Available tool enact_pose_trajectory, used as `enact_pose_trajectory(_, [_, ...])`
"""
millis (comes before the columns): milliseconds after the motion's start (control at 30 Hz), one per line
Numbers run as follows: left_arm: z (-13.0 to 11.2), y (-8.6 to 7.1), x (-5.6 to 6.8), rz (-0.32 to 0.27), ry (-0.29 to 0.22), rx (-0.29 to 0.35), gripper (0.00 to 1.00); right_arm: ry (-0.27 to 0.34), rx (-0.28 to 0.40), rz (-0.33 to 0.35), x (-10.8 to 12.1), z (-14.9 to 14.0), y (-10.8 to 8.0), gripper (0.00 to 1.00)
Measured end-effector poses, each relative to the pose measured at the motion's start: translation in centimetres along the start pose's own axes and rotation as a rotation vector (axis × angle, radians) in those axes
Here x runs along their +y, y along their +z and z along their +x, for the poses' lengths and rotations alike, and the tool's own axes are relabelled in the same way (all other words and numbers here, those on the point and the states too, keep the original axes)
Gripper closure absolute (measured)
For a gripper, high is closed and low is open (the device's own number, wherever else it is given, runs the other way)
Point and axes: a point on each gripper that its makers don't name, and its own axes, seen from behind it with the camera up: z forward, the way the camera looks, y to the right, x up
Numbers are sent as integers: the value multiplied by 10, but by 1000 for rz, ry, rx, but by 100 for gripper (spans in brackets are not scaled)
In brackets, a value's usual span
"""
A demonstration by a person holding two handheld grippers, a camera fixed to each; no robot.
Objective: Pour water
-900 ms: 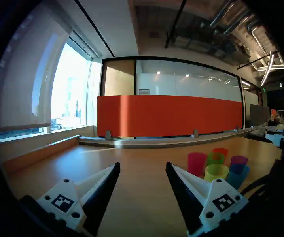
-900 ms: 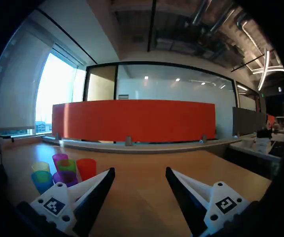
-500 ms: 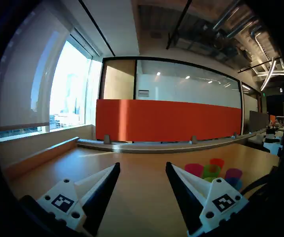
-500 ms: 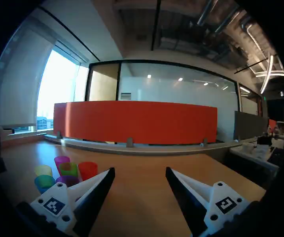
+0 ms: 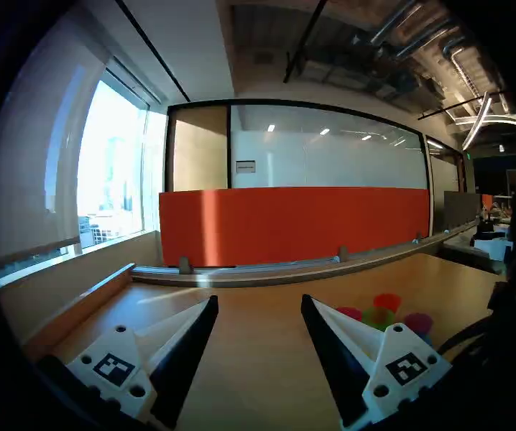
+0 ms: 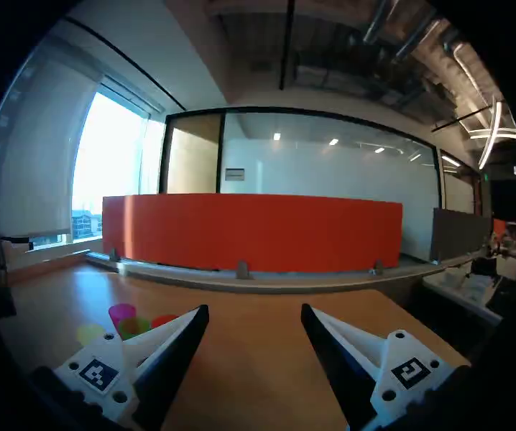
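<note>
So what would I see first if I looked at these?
The big orange panel across the back of the desk jumps out first. Then comes the bright window at the left of both views, and the little bunch of coloured cups standing on the desk.

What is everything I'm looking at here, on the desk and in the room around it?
Table: one, light wood, under both grippers.
Cups: at least five; pink, green, red, purple, yellow; clustered on the table, partly hidden behind fingers.
Divider panel: one, orange, along the table's far edge.
Window: one, bright, to the left.
Glass wall: one, whitish, behind the panel.
Left gripper: one, white and black, open, empty.
Right gripper: one, white and black, open, empty.
</note>
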Motion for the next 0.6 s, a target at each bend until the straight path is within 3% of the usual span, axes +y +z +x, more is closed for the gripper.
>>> enact_pose_trajectory(300, [39,6,5,-31,14,12,15,23,-8,27,-6,30,7,1])
enact_pose_trajectory(600, [61,11,8,-58,3,-6,15,-4,-26,4,0,49,14,1])
